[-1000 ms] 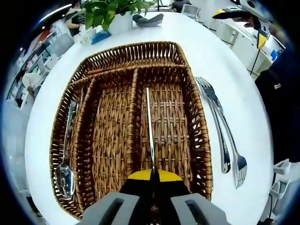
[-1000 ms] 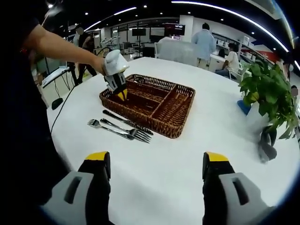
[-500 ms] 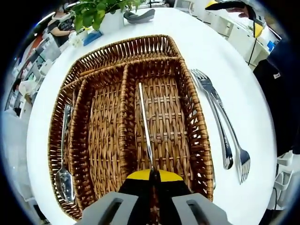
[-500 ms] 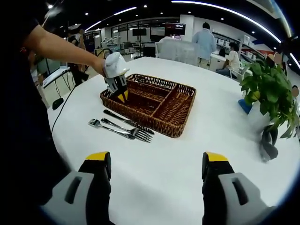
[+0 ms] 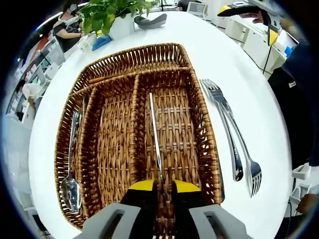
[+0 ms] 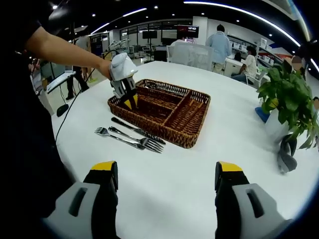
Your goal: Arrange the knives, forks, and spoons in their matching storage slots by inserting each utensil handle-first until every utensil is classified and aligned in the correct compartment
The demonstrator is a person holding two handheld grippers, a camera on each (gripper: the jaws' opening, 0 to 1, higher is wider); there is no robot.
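My left gripper (image 5: 164, 185), jaws slightly parted, hovers over a knife (image 5: 155, 134) lying in the wicker basket's (image 5: 205, 134) right slot, while my right gripper (image 6: 167, 172) waits wide open above the white table (image 6: 169, 164).

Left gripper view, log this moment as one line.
left gripper: jaws slightly apart around knife | knife: in basket | right gripper: open, idle
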